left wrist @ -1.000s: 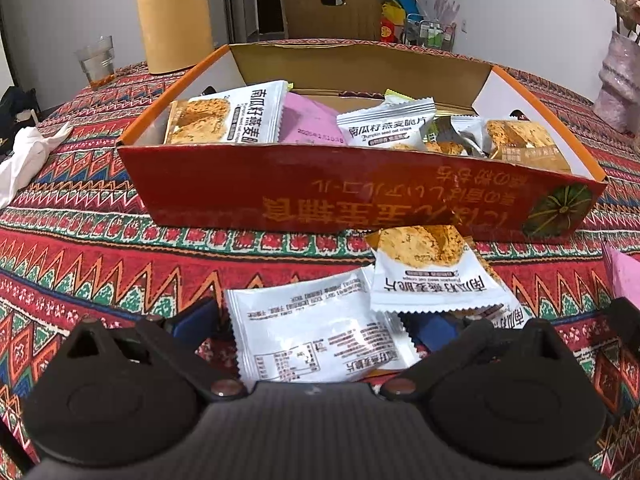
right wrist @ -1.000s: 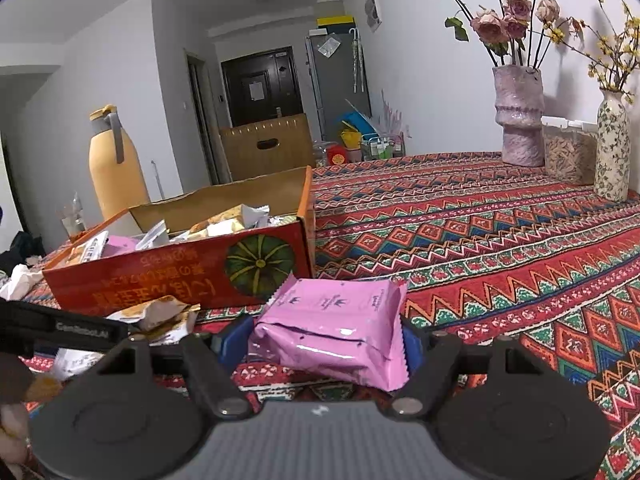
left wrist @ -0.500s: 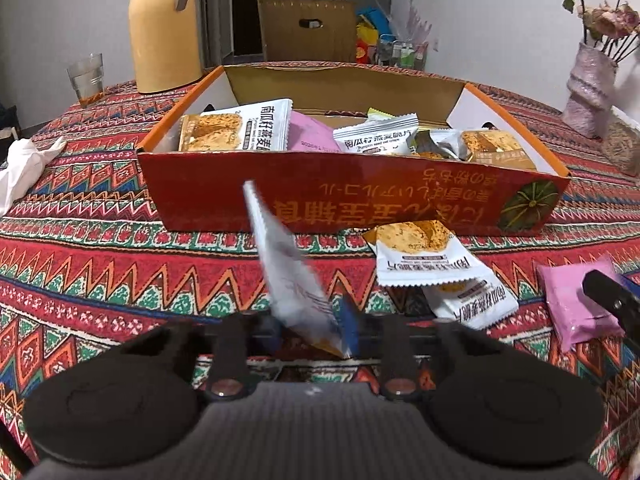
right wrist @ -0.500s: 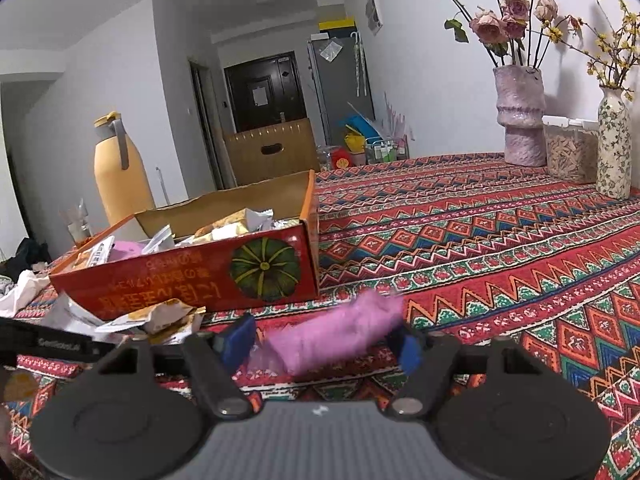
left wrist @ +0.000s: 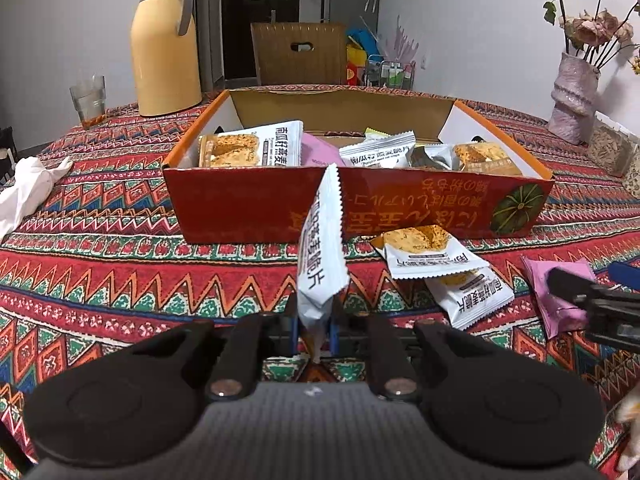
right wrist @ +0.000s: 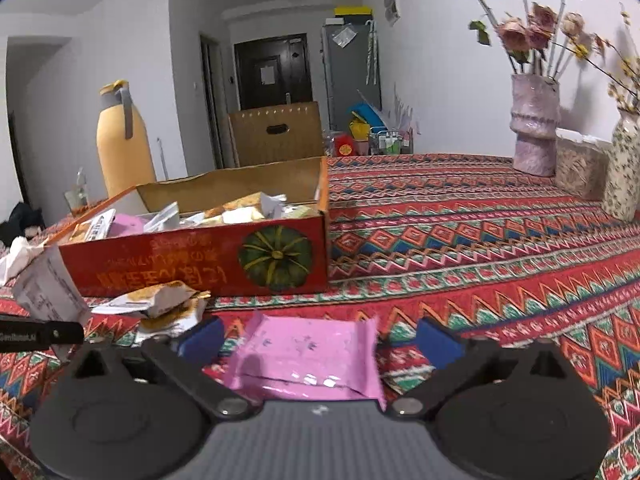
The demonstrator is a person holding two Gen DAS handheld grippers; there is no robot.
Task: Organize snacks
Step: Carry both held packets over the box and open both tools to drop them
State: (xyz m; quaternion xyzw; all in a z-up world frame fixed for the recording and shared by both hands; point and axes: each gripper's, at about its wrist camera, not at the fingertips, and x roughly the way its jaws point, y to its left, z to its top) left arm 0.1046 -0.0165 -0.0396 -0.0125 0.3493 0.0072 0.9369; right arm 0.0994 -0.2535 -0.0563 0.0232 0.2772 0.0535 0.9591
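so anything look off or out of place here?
Yes: two white snack packets lie overlapped on the tablecloth outside the red box, and a pink packet lies flat between the opening right gripper jaws, ungripped.

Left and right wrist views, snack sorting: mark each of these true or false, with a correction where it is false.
1. The left gripper is shut on a white foil snack packet that stands on edge. True.
2. The pink plastic snack packet is clamped by the right gripper. False: it lies on the patterned red tablecloth between jaws that are opening, clear of it.
3. The red cardboard box with a green pumpkin picture is empty. False: several packets lie inside.
4. Two more white packets lie on the cloth in front of the box. True.
5. The yellow thermos jug lies on its side. False: it stands upright.
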